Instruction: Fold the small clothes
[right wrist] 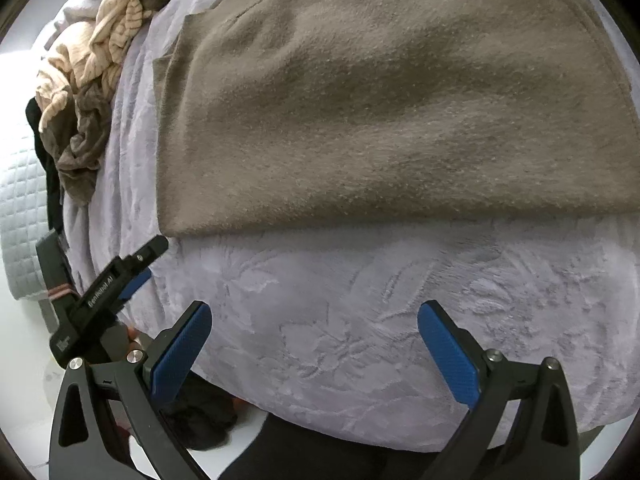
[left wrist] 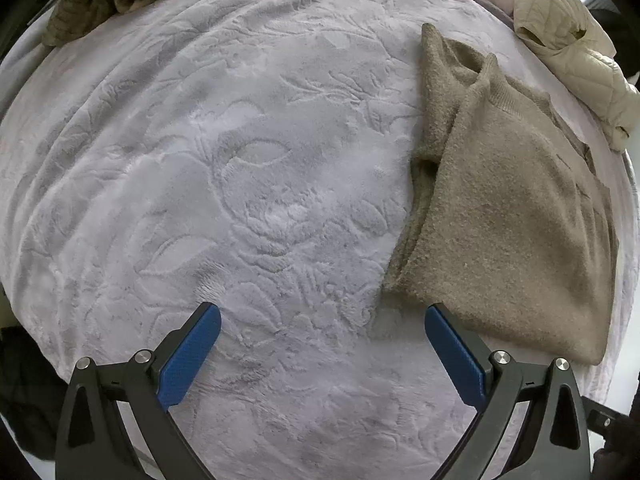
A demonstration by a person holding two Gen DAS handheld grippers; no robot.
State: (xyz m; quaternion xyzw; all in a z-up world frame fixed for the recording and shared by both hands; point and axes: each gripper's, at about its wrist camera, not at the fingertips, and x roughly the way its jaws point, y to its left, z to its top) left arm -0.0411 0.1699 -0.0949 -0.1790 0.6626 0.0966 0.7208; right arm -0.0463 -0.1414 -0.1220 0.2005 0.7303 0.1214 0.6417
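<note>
On blanket [left wrist: 240, 160], folded sweater [left wrist: 512, 220]

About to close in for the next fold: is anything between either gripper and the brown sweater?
Nothing visible. Only bare blanket lies between the open right gripper and the sweater. The open left gripper hangs beside the sweater's near corner, its right finger close to the edge.

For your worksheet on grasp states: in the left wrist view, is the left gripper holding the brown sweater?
No. The left gripper is open over the bedspread, with the brown sweater beside it, ungripped.
</note>
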